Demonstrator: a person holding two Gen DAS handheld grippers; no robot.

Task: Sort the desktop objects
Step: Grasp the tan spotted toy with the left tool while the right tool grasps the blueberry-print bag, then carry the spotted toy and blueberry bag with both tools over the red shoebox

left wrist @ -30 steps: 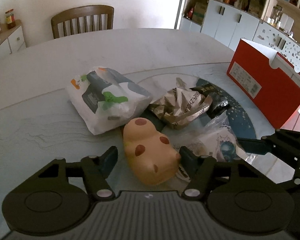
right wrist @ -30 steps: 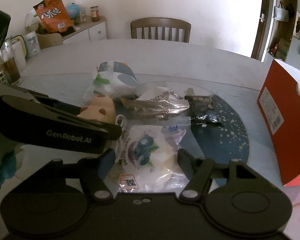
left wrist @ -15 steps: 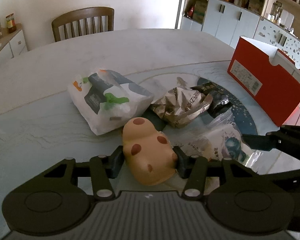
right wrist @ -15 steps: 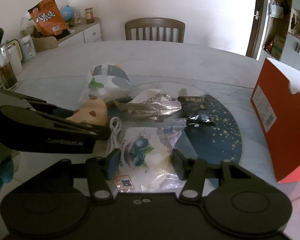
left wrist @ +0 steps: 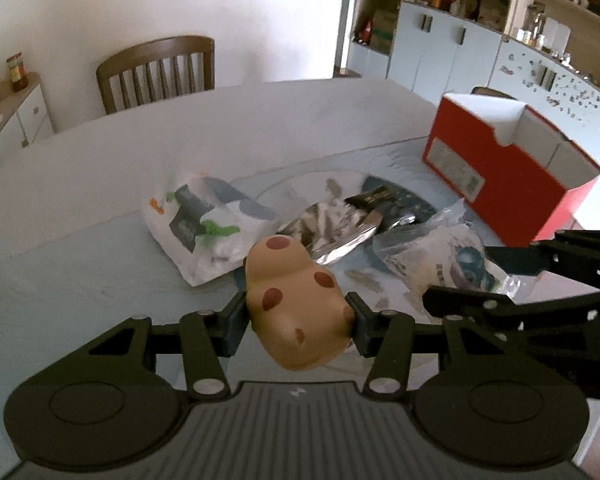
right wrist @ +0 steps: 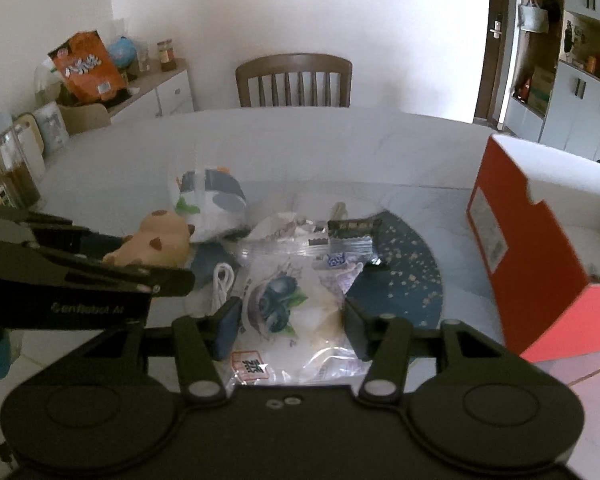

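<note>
My left gripper (left wrist: 296, 320) is shut on a tan squishy toy with brown spots (left wrist: 296, 300) and holds it above the table. The same toy (right wrist: 152, 240) shows at the left of the right wrist view. My right gripper (right wrist: 290, 328) is shut on a clear snack bag with a blueberry picture (right wrist: 292, 312), lifted off the table; that bag (left wrist: 452, 260) hangs beside the left gripper. On the table lie a white snack bag with green print (left wrist: 204, 228), a silver foil pack (left wrist: 336, 228) and a dark small pack (right wrist: 350, 234).
An open red box (left wrist: 512, 168) with a white inside stands at the right of the marble table (left wrist: 100, 168). A white cable (right wrist: 222, 284) lies near the dark blue round mat (right wrist: 404, 276). A wooden chair (right wrist: 294, 80) stands at the far side. A cabinet with clutter (right wrist: 100, 80) is at the left.
Both grippers closed on their items, the toy and the blueberry bag, and rose with them off the table. The remaining packs stayed where they lay.
</note>
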